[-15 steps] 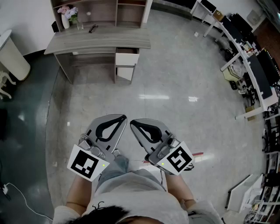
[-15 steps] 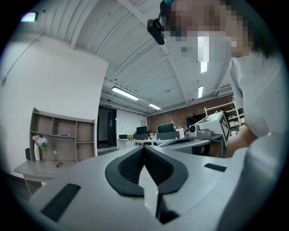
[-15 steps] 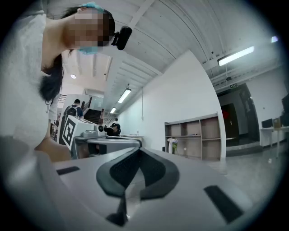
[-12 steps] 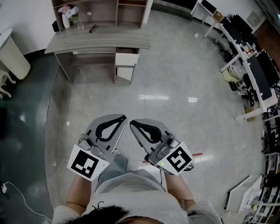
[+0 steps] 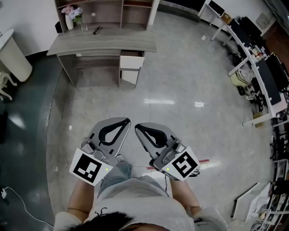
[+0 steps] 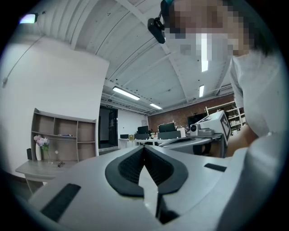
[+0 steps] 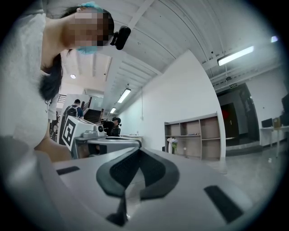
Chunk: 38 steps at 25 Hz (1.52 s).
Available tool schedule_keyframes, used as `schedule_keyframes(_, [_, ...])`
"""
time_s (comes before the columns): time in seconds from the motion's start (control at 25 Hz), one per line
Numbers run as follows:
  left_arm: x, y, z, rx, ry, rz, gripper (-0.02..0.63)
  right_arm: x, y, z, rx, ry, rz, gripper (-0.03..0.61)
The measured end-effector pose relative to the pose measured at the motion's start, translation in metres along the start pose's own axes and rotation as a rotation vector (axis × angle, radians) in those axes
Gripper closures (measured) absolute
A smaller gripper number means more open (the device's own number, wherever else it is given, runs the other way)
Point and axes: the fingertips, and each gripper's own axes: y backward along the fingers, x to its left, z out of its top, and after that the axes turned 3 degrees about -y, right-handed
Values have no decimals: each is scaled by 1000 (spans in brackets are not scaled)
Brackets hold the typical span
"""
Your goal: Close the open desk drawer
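In the head view a grey wooden desk [image 5: 104, 45] stands far ahead across the floor. Its white drawer [image 5: 132, 61] under the right end is pulled out. My left gripper [image 5: 128, 121] and right gripper [image 5: 137, 126] are held side by side close to my body, well short of the desk. Both are shut with nothing between the jaws. In the left gripper view the black pads [image 6: 135, 164] meet at the tip, and the desk [image 6: 38, 168] shows low at the left. In the right gripper view the pads [image 7: 149, 169] are also closed together.
A shelf unit [image 5: 106, 11] stands behind the desk, and a vase of flowers [image 5: 70, 17] and glasses [image 5: 97, 30] sit on the desktop. A white cylinder [image 5: 13, 58] is at the left. Work tables with equipment [image 5: 262, 67] line the right. Polished floor lies between me and the desk.
The head view has shifted very slightly; both grippers stay where they were, still shut.
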Motion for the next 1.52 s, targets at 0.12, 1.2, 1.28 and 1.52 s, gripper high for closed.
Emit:
schedule_keyframes(0.12, [8, -3, -1, -3, 7, 5, 604, -1, -8, -3, 23, 15, 31, 569])
schedule_keyframes(1.2, [133, -63, -22, -32, 32, 33, 604, -97, -106, -1, 13, 32, 16, 569])
schedule_keyframes(1.28, [149, -75, -22, -28, 29, 43, 603, -114, -118, 2, 5, 30, 23, 570])
schedule_keyframes(1.52, [184, -111, -21, -22, 26, 69, 603, -161, -142, 8, -3, 35, 50, 569])
